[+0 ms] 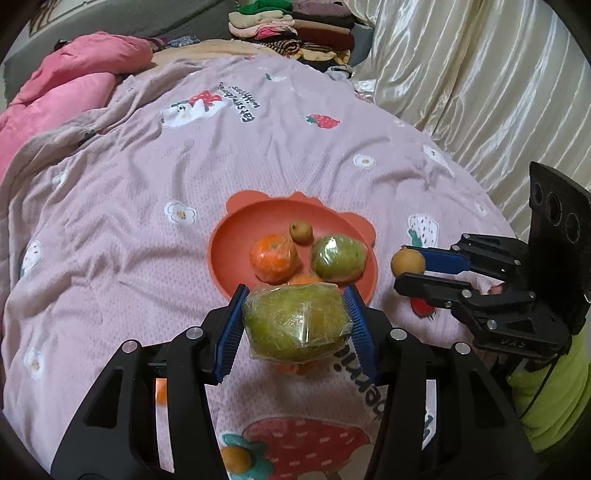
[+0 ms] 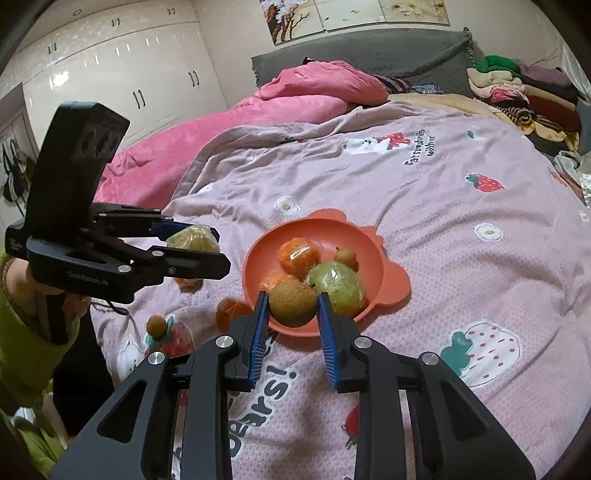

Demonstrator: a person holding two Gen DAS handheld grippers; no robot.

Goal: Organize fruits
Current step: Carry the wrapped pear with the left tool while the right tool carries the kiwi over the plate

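My left gripper is shut on a plastic-wrapped green fruit and holds it above the near rim of the orange bowl; it also shows in the right wrist view. My right gripper is shut on a small brown fruit just over the bowl's near edge; it also shows in the left wrist view. The bowl holds a wrapped orange, a wrapped green fruit, a small brown fruit and another orange.
The bowl sits on a pink strawberry-print bedspread. Loose on it are oranges and a small brown fruit. A pink duvet, folded clothes and a cream curtain lie beyond.
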